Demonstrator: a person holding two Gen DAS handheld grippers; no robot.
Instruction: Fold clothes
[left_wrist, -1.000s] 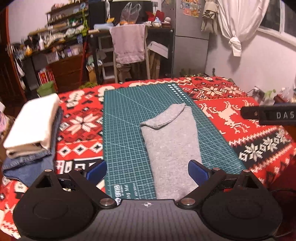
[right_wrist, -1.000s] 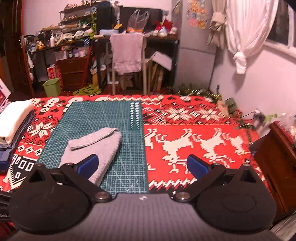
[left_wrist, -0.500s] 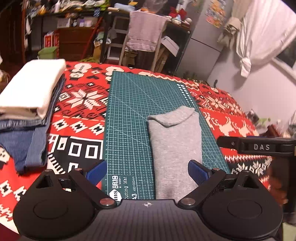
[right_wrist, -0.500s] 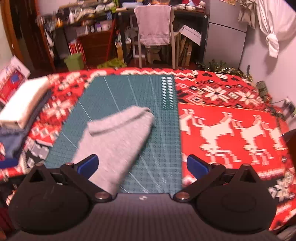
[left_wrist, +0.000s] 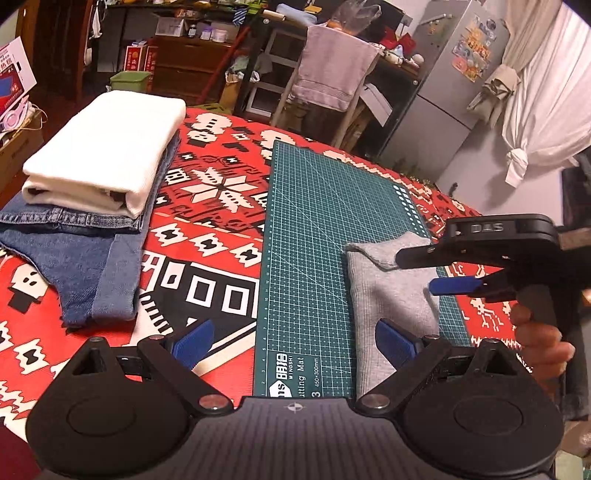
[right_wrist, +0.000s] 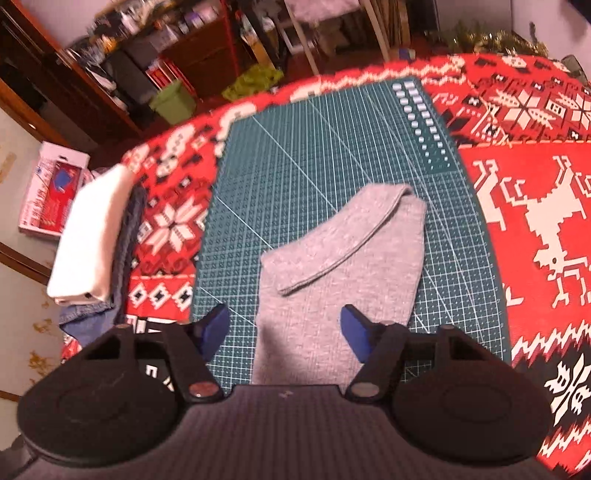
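Observation:
A grey garment (left_wrist: 391, 291), folded into a long strip with a flap turned over at its far end, lies on the green cutting mat (left_wrist: 314, 229). My left gripper (left_wrist: 293, 343) is open near the mat's front edge, its right finger over the garment's left side. In the left wrist view my right gripper comes in from the right, one blue pad (left_wrist: 456, 286) just above the cloth and a hand (left_wrist: 543, 339) holding it. My right gripper (right_wrist: 284, 330) is open and straddles the near part of the grey garment (right_wrist: 343, 258), holding nothing.
A folded white cloth (left_wrist: 107, 147) sits on folded denim (left_wrist: 81, 251) at the left of the red patterned tablecloth (left_wrist: 207, 206). Behind the table stand a chair draped with a towel (left_wrist: 332, 70), shelves and a grey fridge (left_wrist: 450, 74).
My right gripper has swung left and down over the grey garment, and its fingers have come closer together. My left gripper has shifted left, so the garment now sits to its right.

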